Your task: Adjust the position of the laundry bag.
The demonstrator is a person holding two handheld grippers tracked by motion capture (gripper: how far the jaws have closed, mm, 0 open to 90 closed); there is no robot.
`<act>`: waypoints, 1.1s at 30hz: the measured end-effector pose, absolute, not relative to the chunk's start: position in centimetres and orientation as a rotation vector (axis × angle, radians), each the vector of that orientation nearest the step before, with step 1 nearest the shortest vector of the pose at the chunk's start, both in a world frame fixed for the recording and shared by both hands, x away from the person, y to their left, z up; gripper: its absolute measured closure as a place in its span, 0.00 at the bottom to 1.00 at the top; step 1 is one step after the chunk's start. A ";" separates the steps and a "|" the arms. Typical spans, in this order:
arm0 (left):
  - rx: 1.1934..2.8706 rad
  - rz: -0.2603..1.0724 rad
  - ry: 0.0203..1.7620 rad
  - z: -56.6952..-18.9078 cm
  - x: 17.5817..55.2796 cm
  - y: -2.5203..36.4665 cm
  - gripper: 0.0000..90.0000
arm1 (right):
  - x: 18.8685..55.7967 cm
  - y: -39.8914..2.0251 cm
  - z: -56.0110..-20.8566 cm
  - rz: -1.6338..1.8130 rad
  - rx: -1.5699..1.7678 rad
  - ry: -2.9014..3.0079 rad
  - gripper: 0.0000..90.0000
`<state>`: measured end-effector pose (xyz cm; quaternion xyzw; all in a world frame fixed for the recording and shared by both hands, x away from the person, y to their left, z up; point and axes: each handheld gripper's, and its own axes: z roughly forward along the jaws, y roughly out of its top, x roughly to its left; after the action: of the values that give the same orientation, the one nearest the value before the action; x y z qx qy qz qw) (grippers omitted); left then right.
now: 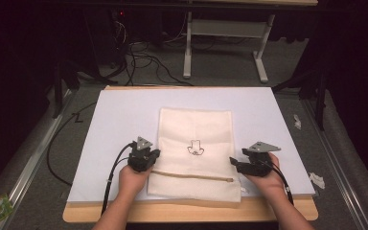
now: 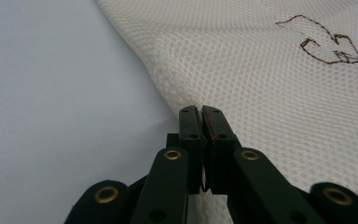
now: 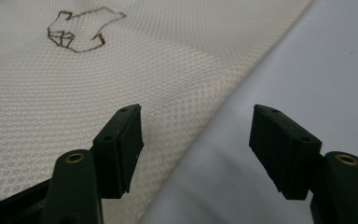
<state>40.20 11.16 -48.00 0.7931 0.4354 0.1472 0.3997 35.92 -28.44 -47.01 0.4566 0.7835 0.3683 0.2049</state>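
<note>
**Two grippers at the side edges of a mesh bag**

Nearest the high camera, the person's forearms come in from the bottom edge, each hand holding a gripper over the white sheet that covers the table.

On the left, the left gripper sits at the left edge of the cream mesh bag, roughly level with the small outline drawing at the bag's middle. From above its jaws are hidden under the gripper body and the grey plate. The left gripper view supplies that detail: the left gripper has its two black jaws pressed together, pinching the bag's edge, and the mesh rises into a slight ridge just ahead of the tips.

In the middle, the bag lies flat at the near centre of the sheet, with a tan zipper running across its near end, seen from the high view.

On the right, the right gripper is at the bag's right edge. The right gripper view shows the right gripper with jaws well apart: the bag's edge passes between them, one jaw over the mesh, the other over bare sheet, neither pad pressing the fabric.
</note>
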 end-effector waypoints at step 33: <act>1.871 0.399 1.022 -45.7 37.7 12.4 0.48 | 35.6 -30.5 -45.2 1.040 1.307 2.078 0.59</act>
<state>37.71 12.39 -45.72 0.7625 0.4165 0.1627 0.4676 35.64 -30.53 -45.23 0.4766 0.7576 0.3790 0.2353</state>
